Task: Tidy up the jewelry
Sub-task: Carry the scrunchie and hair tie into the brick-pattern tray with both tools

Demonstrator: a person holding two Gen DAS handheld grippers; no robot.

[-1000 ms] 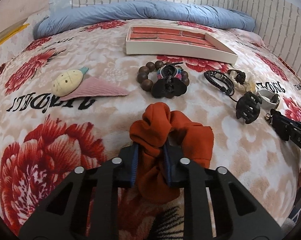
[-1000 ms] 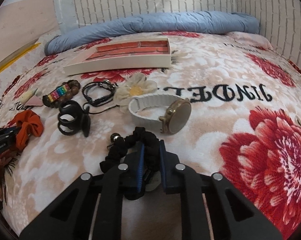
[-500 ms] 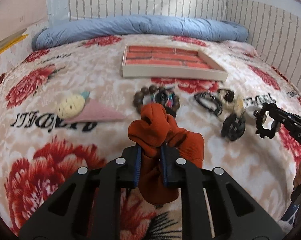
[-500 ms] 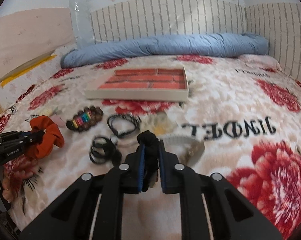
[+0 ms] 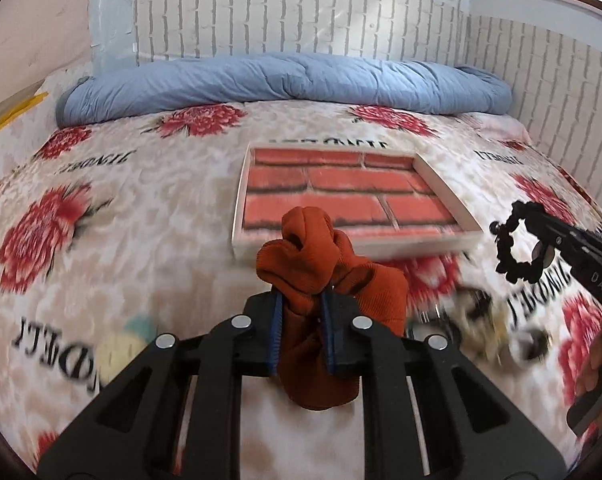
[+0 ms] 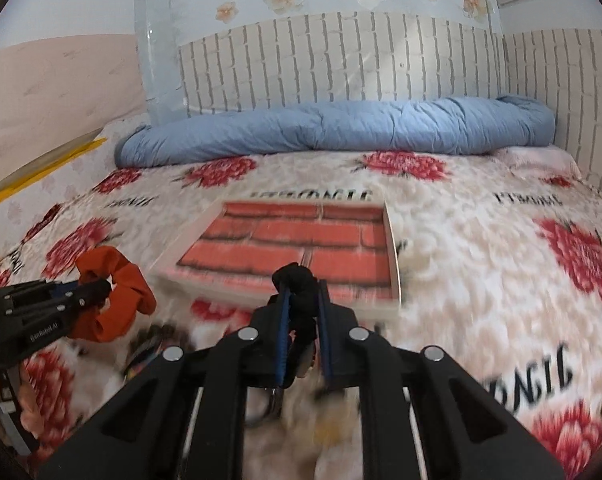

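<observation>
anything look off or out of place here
Nothing stands out. The left gripper holds an orange scrunchie, the right gripper a black scrunchie, both in the air. The brick-patterned tray lies flat and empty on the floral blanket.

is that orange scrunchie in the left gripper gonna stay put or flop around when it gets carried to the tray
Probably floppy: the orange scrunchie bunches above the left gripper and sags in a loose fold below it. It looks light, soft fabric, so it likely won't slip from the pinch. Once dropped in the tray, it should slump flat rather than roll.
</observation>
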